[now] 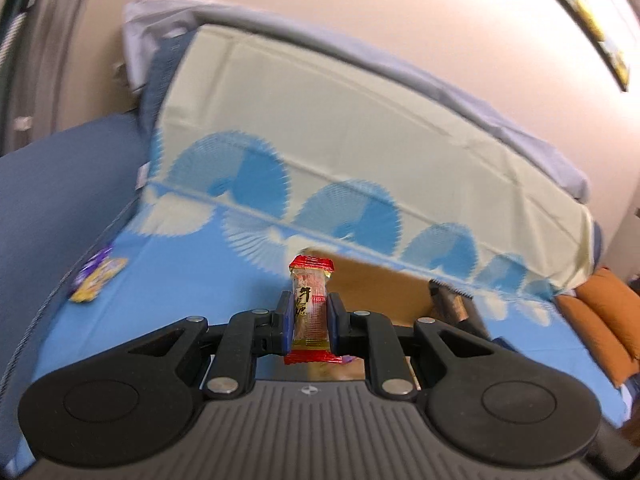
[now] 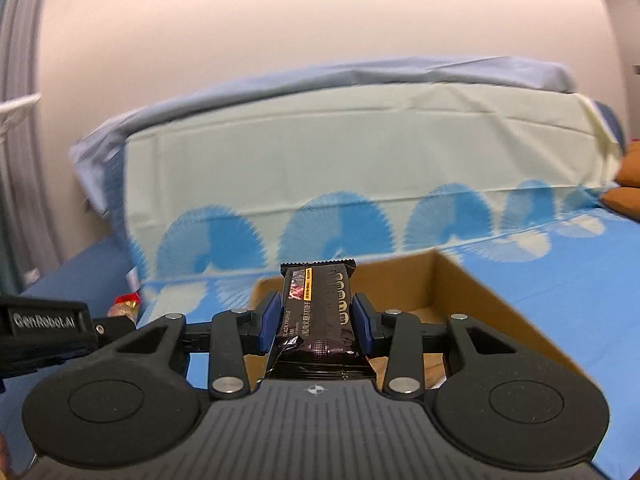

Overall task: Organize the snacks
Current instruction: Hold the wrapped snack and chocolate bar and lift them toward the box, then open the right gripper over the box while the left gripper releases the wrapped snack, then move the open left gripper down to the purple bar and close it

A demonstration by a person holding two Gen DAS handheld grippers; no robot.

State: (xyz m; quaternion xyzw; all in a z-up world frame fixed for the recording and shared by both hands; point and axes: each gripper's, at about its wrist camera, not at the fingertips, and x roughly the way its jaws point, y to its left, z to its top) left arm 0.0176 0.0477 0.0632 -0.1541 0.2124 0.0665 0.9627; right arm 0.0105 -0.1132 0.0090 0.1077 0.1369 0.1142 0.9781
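Snacks midway — left gripper (image 1: 308,320) clamps a red candy (image 1: 310,312), right gripper (image 2: 316,322) a black bar (image 2: 316,316), cardboard box (image 2: 472,292) near, 1 yellow packet (image 1: 96,280) unsorted.

- A bed (image 1: 180,280) carries everything; a thin blue cover sheet with a pale fan pattern is spread over it.
- The same sheet runs up over a pale cream upright part (image 2: 360,152) at the back.
- An open brown cardboard box (image 2: 472,284) stands directly on the blue sheet.
- A small flat yellow and purple snack packet (image 1: 96,278) lies on the sheet near its left edge.
- Orange cushions (image 1: 600,320) lie at the right side.
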